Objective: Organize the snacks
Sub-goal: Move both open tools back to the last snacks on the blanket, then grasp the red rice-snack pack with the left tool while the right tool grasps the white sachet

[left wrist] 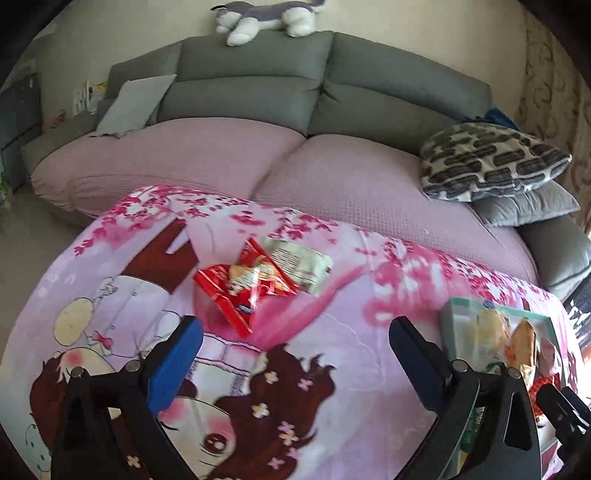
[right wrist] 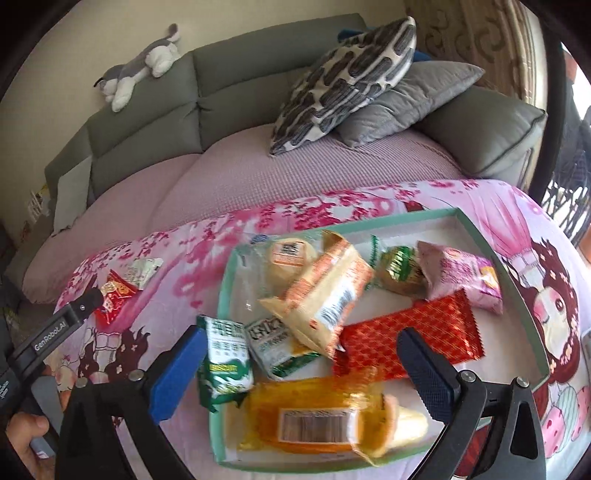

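A red snack packet [left wrist: 245, 284] lies on the pink cartoon blanket [left wrist: 110, 295] with a pale green packet [left wrist: 299, 264] just behind it, touching. My left gripper [left wrist: 295, 332] hovers open just short of them, nothing between its fingers. The green-rimmed tray [right wrist: 369, 218] holds several snacks: a yellow packet [right wrist: 314, 417], a red patterned packet [right wrist: 406, 339], a pink packet [right wrist: 461, 277], an orange-and-cream packet [right wrist: 325, 291] and green packets [right wrist: 225, 358]. My right gripper [right wrist: 301, 334] stands open above the tray, holding nothing.
The blanket-covered surface stands in front of a grey sofa [left wrist: 258, 74] with pink seat covers. A patterned cushion [left wrist: 491, 162] on a grey one lies at its right end. A plush dog [left wrist: 266, 16] rests on the backrest. A hand [right wrist: 26, 435] holds the left gripper.
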### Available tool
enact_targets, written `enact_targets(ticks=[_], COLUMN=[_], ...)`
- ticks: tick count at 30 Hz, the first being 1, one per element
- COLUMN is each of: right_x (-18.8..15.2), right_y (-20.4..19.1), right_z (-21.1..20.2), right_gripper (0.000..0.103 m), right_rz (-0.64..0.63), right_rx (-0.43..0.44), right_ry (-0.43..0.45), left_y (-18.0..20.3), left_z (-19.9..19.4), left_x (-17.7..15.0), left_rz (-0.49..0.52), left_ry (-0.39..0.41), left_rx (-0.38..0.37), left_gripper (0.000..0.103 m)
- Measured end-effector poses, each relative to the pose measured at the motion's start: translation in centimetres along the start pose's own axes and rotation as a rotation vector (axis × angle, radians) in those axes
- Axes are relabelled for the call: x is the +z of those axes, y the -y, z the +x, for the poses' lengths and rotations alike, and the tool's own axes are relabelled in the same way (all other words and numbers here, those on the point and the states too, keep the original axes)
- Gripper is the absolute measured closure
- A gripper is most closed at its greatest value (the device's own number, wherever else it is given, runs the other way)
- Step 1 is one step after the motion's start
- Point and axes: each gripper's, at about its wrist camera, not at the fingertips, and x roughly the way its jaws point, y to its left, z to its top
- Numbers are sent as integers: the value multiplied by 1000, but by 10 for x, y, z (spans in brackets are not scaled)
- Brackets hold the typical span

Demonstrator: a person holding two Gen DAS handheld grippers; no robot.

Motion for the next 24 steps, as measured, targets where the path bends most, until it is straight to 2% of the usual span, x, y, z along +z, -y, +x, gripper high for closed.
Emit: enact_targets(ticks=[2,6,9,13,18,20,24], right_x=[8,29,42,54,59,60,63], right_y=[-21,-67,-102,-132,-161,-172,-189], right_z=[5,22,41,85,133,147,167], right_gripper=[0,0,0,0,3,3,4], right_rz=[-26,-54,-67,-23,-19,-25,-33], right_rx=[39,153,222,326,329,342,341], right_ry=[3,4,-4,-100,-182,-206,-240], left_y=[-15,-32,-44,-47,-46,-47,-49], left_z=[8,22,32,49,73,83,95], left_x=[5,16,24,31,34,36,37], left_rz=[-11,32,26,63,134,146,162], left_ry=[-19,-53,-69,-93,-115,-138,-158], left_rx=[14,61,50,19,6,-18,-44], left_gripper=[2,2,2,2,6,16,23])
